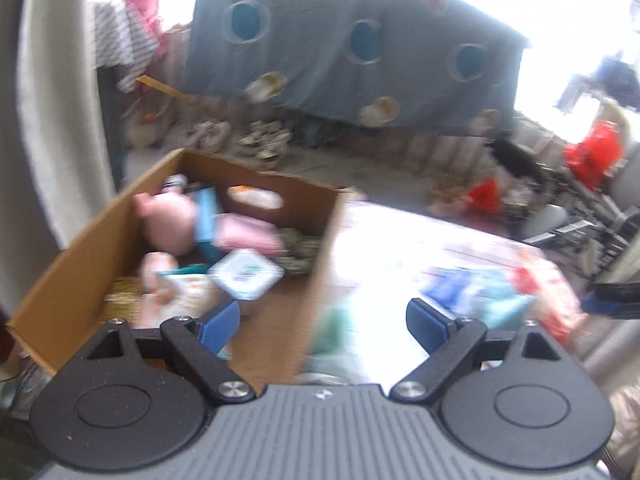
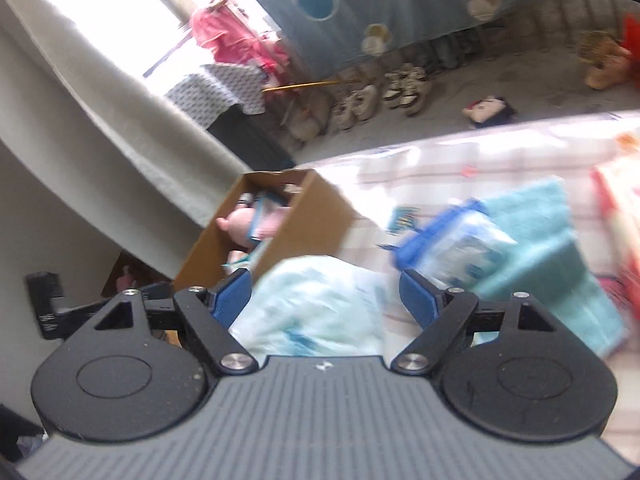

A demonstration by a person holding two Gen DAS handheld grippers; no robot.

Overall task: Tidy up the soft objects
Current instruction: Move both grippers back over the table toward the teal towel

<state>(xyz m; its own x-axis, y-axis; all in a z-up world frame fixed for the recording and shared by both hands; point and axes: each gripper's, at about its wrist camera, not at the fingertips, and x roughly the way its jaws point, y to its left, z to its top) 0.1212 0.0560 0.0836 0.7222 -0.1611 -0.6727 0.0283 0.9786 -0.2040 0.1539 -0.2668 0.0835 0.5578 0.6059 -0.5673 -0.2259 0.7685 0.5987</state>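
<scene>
An open cardboard box (image 1: 80, 248) stands at the table's left end. It holds a pink plush toy (image 1: 168, 220), a pink cloth (image 1: 248, 234), a white square packet (image 1: 246, 274) and other soft items. My left gripper (image 1: 322, 326) hangs open over the box's right wall with nothing between its fingers. In the right wrist view the box (image 2: 316, 216) lies further back. My right gripper (image 2: 324, 300) is open above a pale blue-white soft packet (image 2: 316, 304) that lies between the fingers; the right pad stands clear of it. A teal towel (image 2: 540, 240) and a blue-rimmed clear bag (image 2: 460, 248) lie beyond.
The table has a pale checked cloth (image 2: 440, 160). A red-and-white packet (image 2: 624, 220) lies at its right end. Behind are a hanging blue sheet (image 1: 360, 40) with round spots, shoes (image 2: 400, 88) on the floor, red bags (image 1: 592, 152) and a grey curtain (image 2: 100, 100).
</scene>
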